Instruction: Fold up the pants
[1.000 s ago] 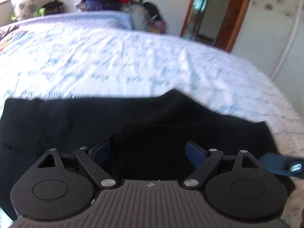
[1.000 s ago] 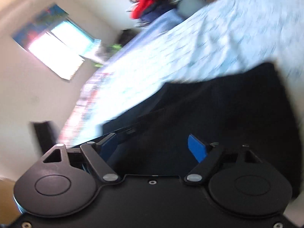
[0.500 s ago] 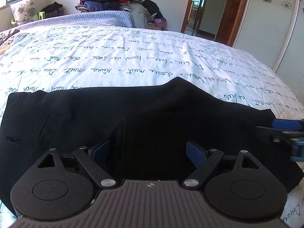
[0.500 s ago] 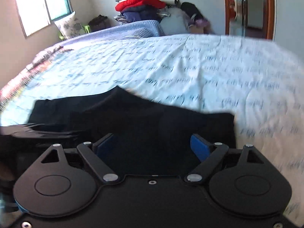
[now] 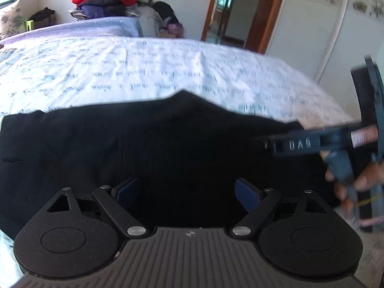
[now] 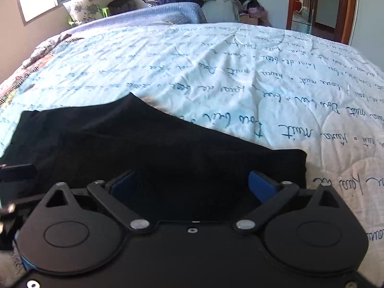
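Black pants (image 5: 148, 148) lie folded flat on the bed near its front edge; they also show in the right wrist view (image 6: 168, 148). My left gripper (image 5: 187, 192) is open and empty, hovering over the pants' near middle. My right gripper (image 6: 192, 186) is open and empty over the right part of the pants. The right gripper's body (image 5: 312, 141) and the hand holding it show at the right of the left wrist view. Part of the left gripper (image 6: 16, 170) shows at the left edge of the right wrist view.
The bed's white quilt with blue script (image 6: 240, 72) stretches beyond the pants. A pile of clothes (image 5: 105, 2) sits behind the far end. A pillow (image 6: 81, 7) lies by the window. A wooden door frame (image 5: 259, 12) stands at the right.
Both grippers have pulled back slightly and stay open. The right gripper has swung level from a tilted pose and now shows larger at the right of the left view.
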Action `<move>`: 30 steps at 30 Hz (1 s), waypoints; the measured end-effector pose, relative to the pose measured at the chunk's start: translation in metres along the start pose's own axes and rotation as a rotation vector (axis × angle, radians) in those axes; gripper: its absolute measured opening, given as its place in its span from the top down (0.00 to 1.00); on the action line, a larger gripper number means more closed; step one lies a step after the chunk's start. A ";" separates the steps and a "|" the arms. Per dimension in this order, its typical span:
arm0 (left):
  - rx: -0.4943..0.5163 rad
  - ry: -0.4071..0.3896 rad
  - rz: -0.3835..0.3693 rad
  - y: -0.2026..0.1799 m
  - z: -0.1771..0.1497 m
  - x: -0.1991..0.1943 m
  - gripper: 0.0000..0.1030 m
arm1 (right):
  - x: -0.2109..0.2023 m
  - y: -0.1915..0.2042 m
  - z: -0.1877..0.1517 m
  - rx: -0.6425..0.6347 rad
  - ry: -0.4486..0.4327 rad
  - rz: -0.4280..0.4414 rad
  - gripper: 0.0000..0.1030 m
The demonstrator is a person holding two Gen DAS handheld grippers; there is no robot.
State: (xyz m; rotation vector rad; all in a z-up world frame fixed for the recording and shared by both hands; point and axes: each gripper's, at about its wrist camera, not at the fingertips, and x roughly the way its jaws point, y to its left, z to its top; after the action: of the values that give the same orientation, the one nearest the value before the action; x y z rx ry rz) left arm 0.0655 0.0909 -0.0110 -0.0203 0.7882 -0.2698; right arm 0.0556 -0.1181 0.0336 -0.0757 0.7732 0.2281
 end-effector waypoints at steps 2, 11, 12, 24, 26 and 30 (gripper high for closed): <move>0.051 -0.012 0.022 -0.004 -0.009 0.007 0.13 | 0.007 -0.003 -0.002 -0.001 0.007 -0.005 0.02; 0.076 -0.019 0.049 -0.007 -0.009 -0.001 0.13 | 0.009 -0.001 -0.002 -0.017 -0.002 -0.021 0.00; 0.068 -0.020 0.043 -0.006 -0.010 -0.006 0.13 | 0.008 -0.002 -0.002 -0.012 -0.002 -0.017 0.00; 0.022 0.004 0.055 0.006 -0.020 -0.019 0.11 | 0.000 -0.004 -0.002 -0.005 -0.002 -0.029 0.00; 0.019 -0.014 0.055 0.009 -0.021 -0.028 0.10 | -0.010 -0.005 -0.002 0.006 -0.015 -0.028 0.00; 0.016 0.013 0.083 0.021 -0.031 -0.019 0.03 | -0.017 -0.004 -0.008 -0.025 -0.020 -0.030 0.00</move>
State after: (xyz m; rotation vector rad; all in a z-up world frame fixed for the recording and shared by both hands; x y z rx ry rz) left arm 0.0362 0.1182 -0.0221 0.0289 0.7975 -0.1981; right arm 0.0400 -0.1263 0.0397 -0.1090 0.7491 0.2096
